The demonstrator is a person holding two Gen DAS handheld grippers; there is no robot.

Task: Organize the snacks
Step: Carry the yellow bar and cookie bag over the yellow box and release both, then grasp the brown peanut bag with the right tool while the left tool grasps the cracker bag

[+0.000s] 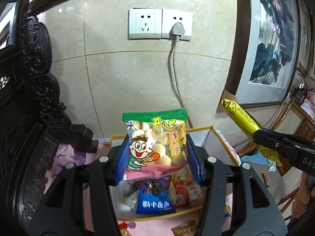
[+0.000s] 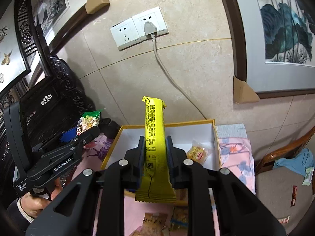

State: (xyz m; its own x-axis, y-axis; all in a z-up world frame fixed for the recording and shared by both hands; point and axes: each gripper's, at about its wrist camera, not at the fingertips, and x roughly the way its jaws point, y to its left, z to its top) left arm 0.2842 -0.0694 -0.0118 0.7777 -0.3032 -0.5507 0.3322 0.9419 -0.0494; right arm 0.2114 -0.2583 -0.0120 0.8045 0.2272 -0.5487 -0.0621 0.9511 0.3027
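Observation:
My left gripper [image 1: 156, 149] is shut on a green-topped bag of small round biscuits [image 1: 157, 137] and holds it upright above a yellow-rimmed white box [image 1: 214, 131]. The box holds a blue snack packet [image 1: 155, 198] and other small packets. My right gripper [image 2: 155, 147] is shut on a long yellow snack bar [image 2: 154, 137], held upright over the same box [image 2: 169, 124]. A small yellow wrapped snack [image 2: 197, 153] lies in the box at the right. The right gripper also shows in the left wrist view [image 1: 261, 135], the left gripper in the right wrist view [image 2: 86, 129].
The box sits on a pink patterned cloth [image 2: 236, 157] against a tiled wall with a socket and plugged cable [image 1: 177, 29]. Dark carved wooden furniture [image 1: 29, 98] stands at the left. A framed painting [image 1: 271, 39] and a chair [image 2: 283, 186] with loose packets are at the right.

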